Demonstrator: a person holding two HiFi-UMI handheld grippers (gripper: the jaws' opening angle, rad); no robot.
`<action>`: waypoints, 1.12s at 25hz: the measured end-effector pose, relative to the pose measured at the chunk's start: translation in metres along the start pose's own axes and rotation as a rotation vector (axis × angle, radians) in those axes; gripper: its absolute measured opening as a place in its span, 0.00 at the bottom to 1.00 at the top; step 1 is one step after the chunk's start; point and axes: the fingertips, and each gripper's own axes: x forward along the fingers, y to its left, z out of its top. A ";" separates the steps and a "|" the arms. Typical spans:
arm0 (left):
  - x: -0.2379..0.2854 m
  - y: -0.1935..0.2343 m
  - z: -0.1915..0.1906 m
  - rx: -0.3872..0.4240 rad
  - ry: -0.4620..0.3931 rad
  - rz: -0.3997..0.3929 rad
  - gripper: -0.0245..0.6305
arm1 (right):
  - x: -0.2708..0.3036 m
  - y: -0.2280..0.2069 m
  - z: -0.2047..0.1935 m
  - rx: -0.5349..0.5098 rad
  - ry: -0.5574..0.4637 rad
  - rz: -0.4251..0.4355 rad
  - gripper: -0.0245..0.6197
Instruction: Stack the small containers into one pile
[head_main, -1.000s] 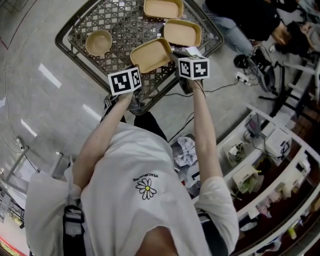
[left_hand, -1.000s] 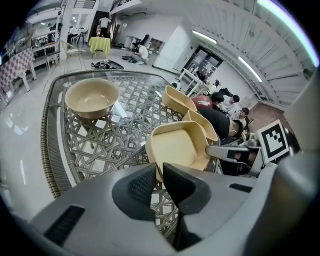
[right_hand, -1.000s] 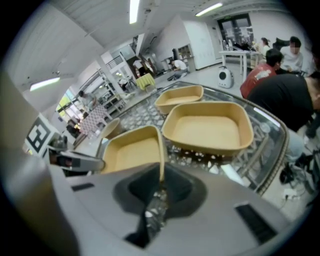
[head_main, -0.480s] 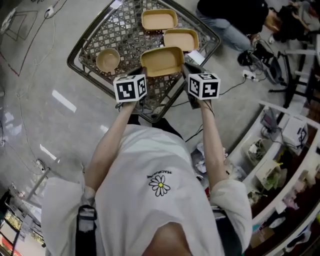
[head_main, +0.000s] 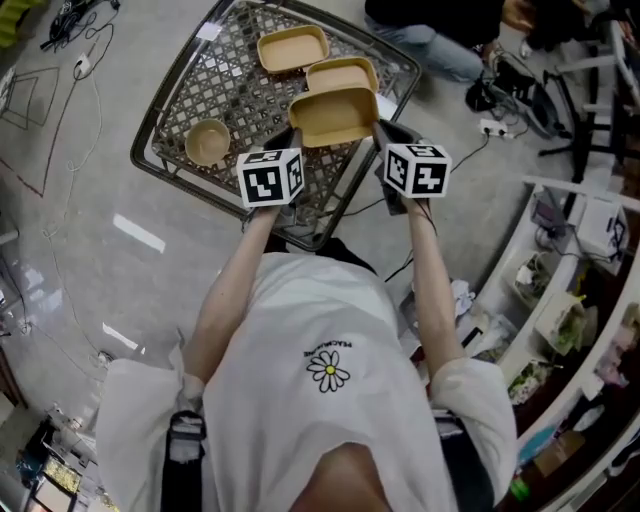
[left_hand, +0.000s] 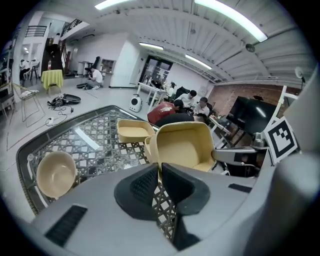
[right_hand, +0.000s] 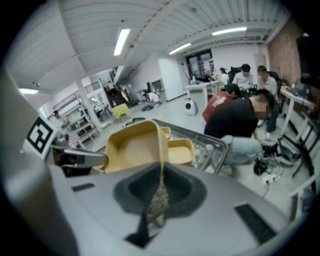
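White short-sleeved T-shirt (head_main: 300, 330), daisy print (head_main: 328, 371) on the chest with small black lettering above it. Black strap (head_main: 183, 445) over the left shoulder. Dark trousers (head_main: 335, 252). Left tongs (left_hand: 159, 169) and right tongs (right_hand: 161, 172): grey moulded bodies, black pads (left_hand: 145, 186), ribbed on the left. Each carries a white cube (head_main: 270, 178) with black square markers.

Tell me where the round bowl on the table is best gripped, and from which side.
Grip the bowl by its rim, coming down from above, one jaw inside and one outside. It sits upright and open on the table with free space around it, and its wall is thin. The left gripper looks nearer, though it is shut on the tray.
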 end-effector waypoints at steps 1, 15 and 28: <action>0.005 -0.001 0.002 0.005 0.005 -0.003 0.10 | 0.002 -0.004 0.002 -0.002 0.003 -0.010 0.10; 0.089 0.003 0.044 0.073 0.122 0.012 0.11 | 0.066 -0.061 0.034 -0.108 0.137 -0.110 0.10; 0.119 0.016 0.030 0.036 0.260 0.013 0.12 | 0.103 -0.078 0.021 -0.054 0.279 -0.105 0.10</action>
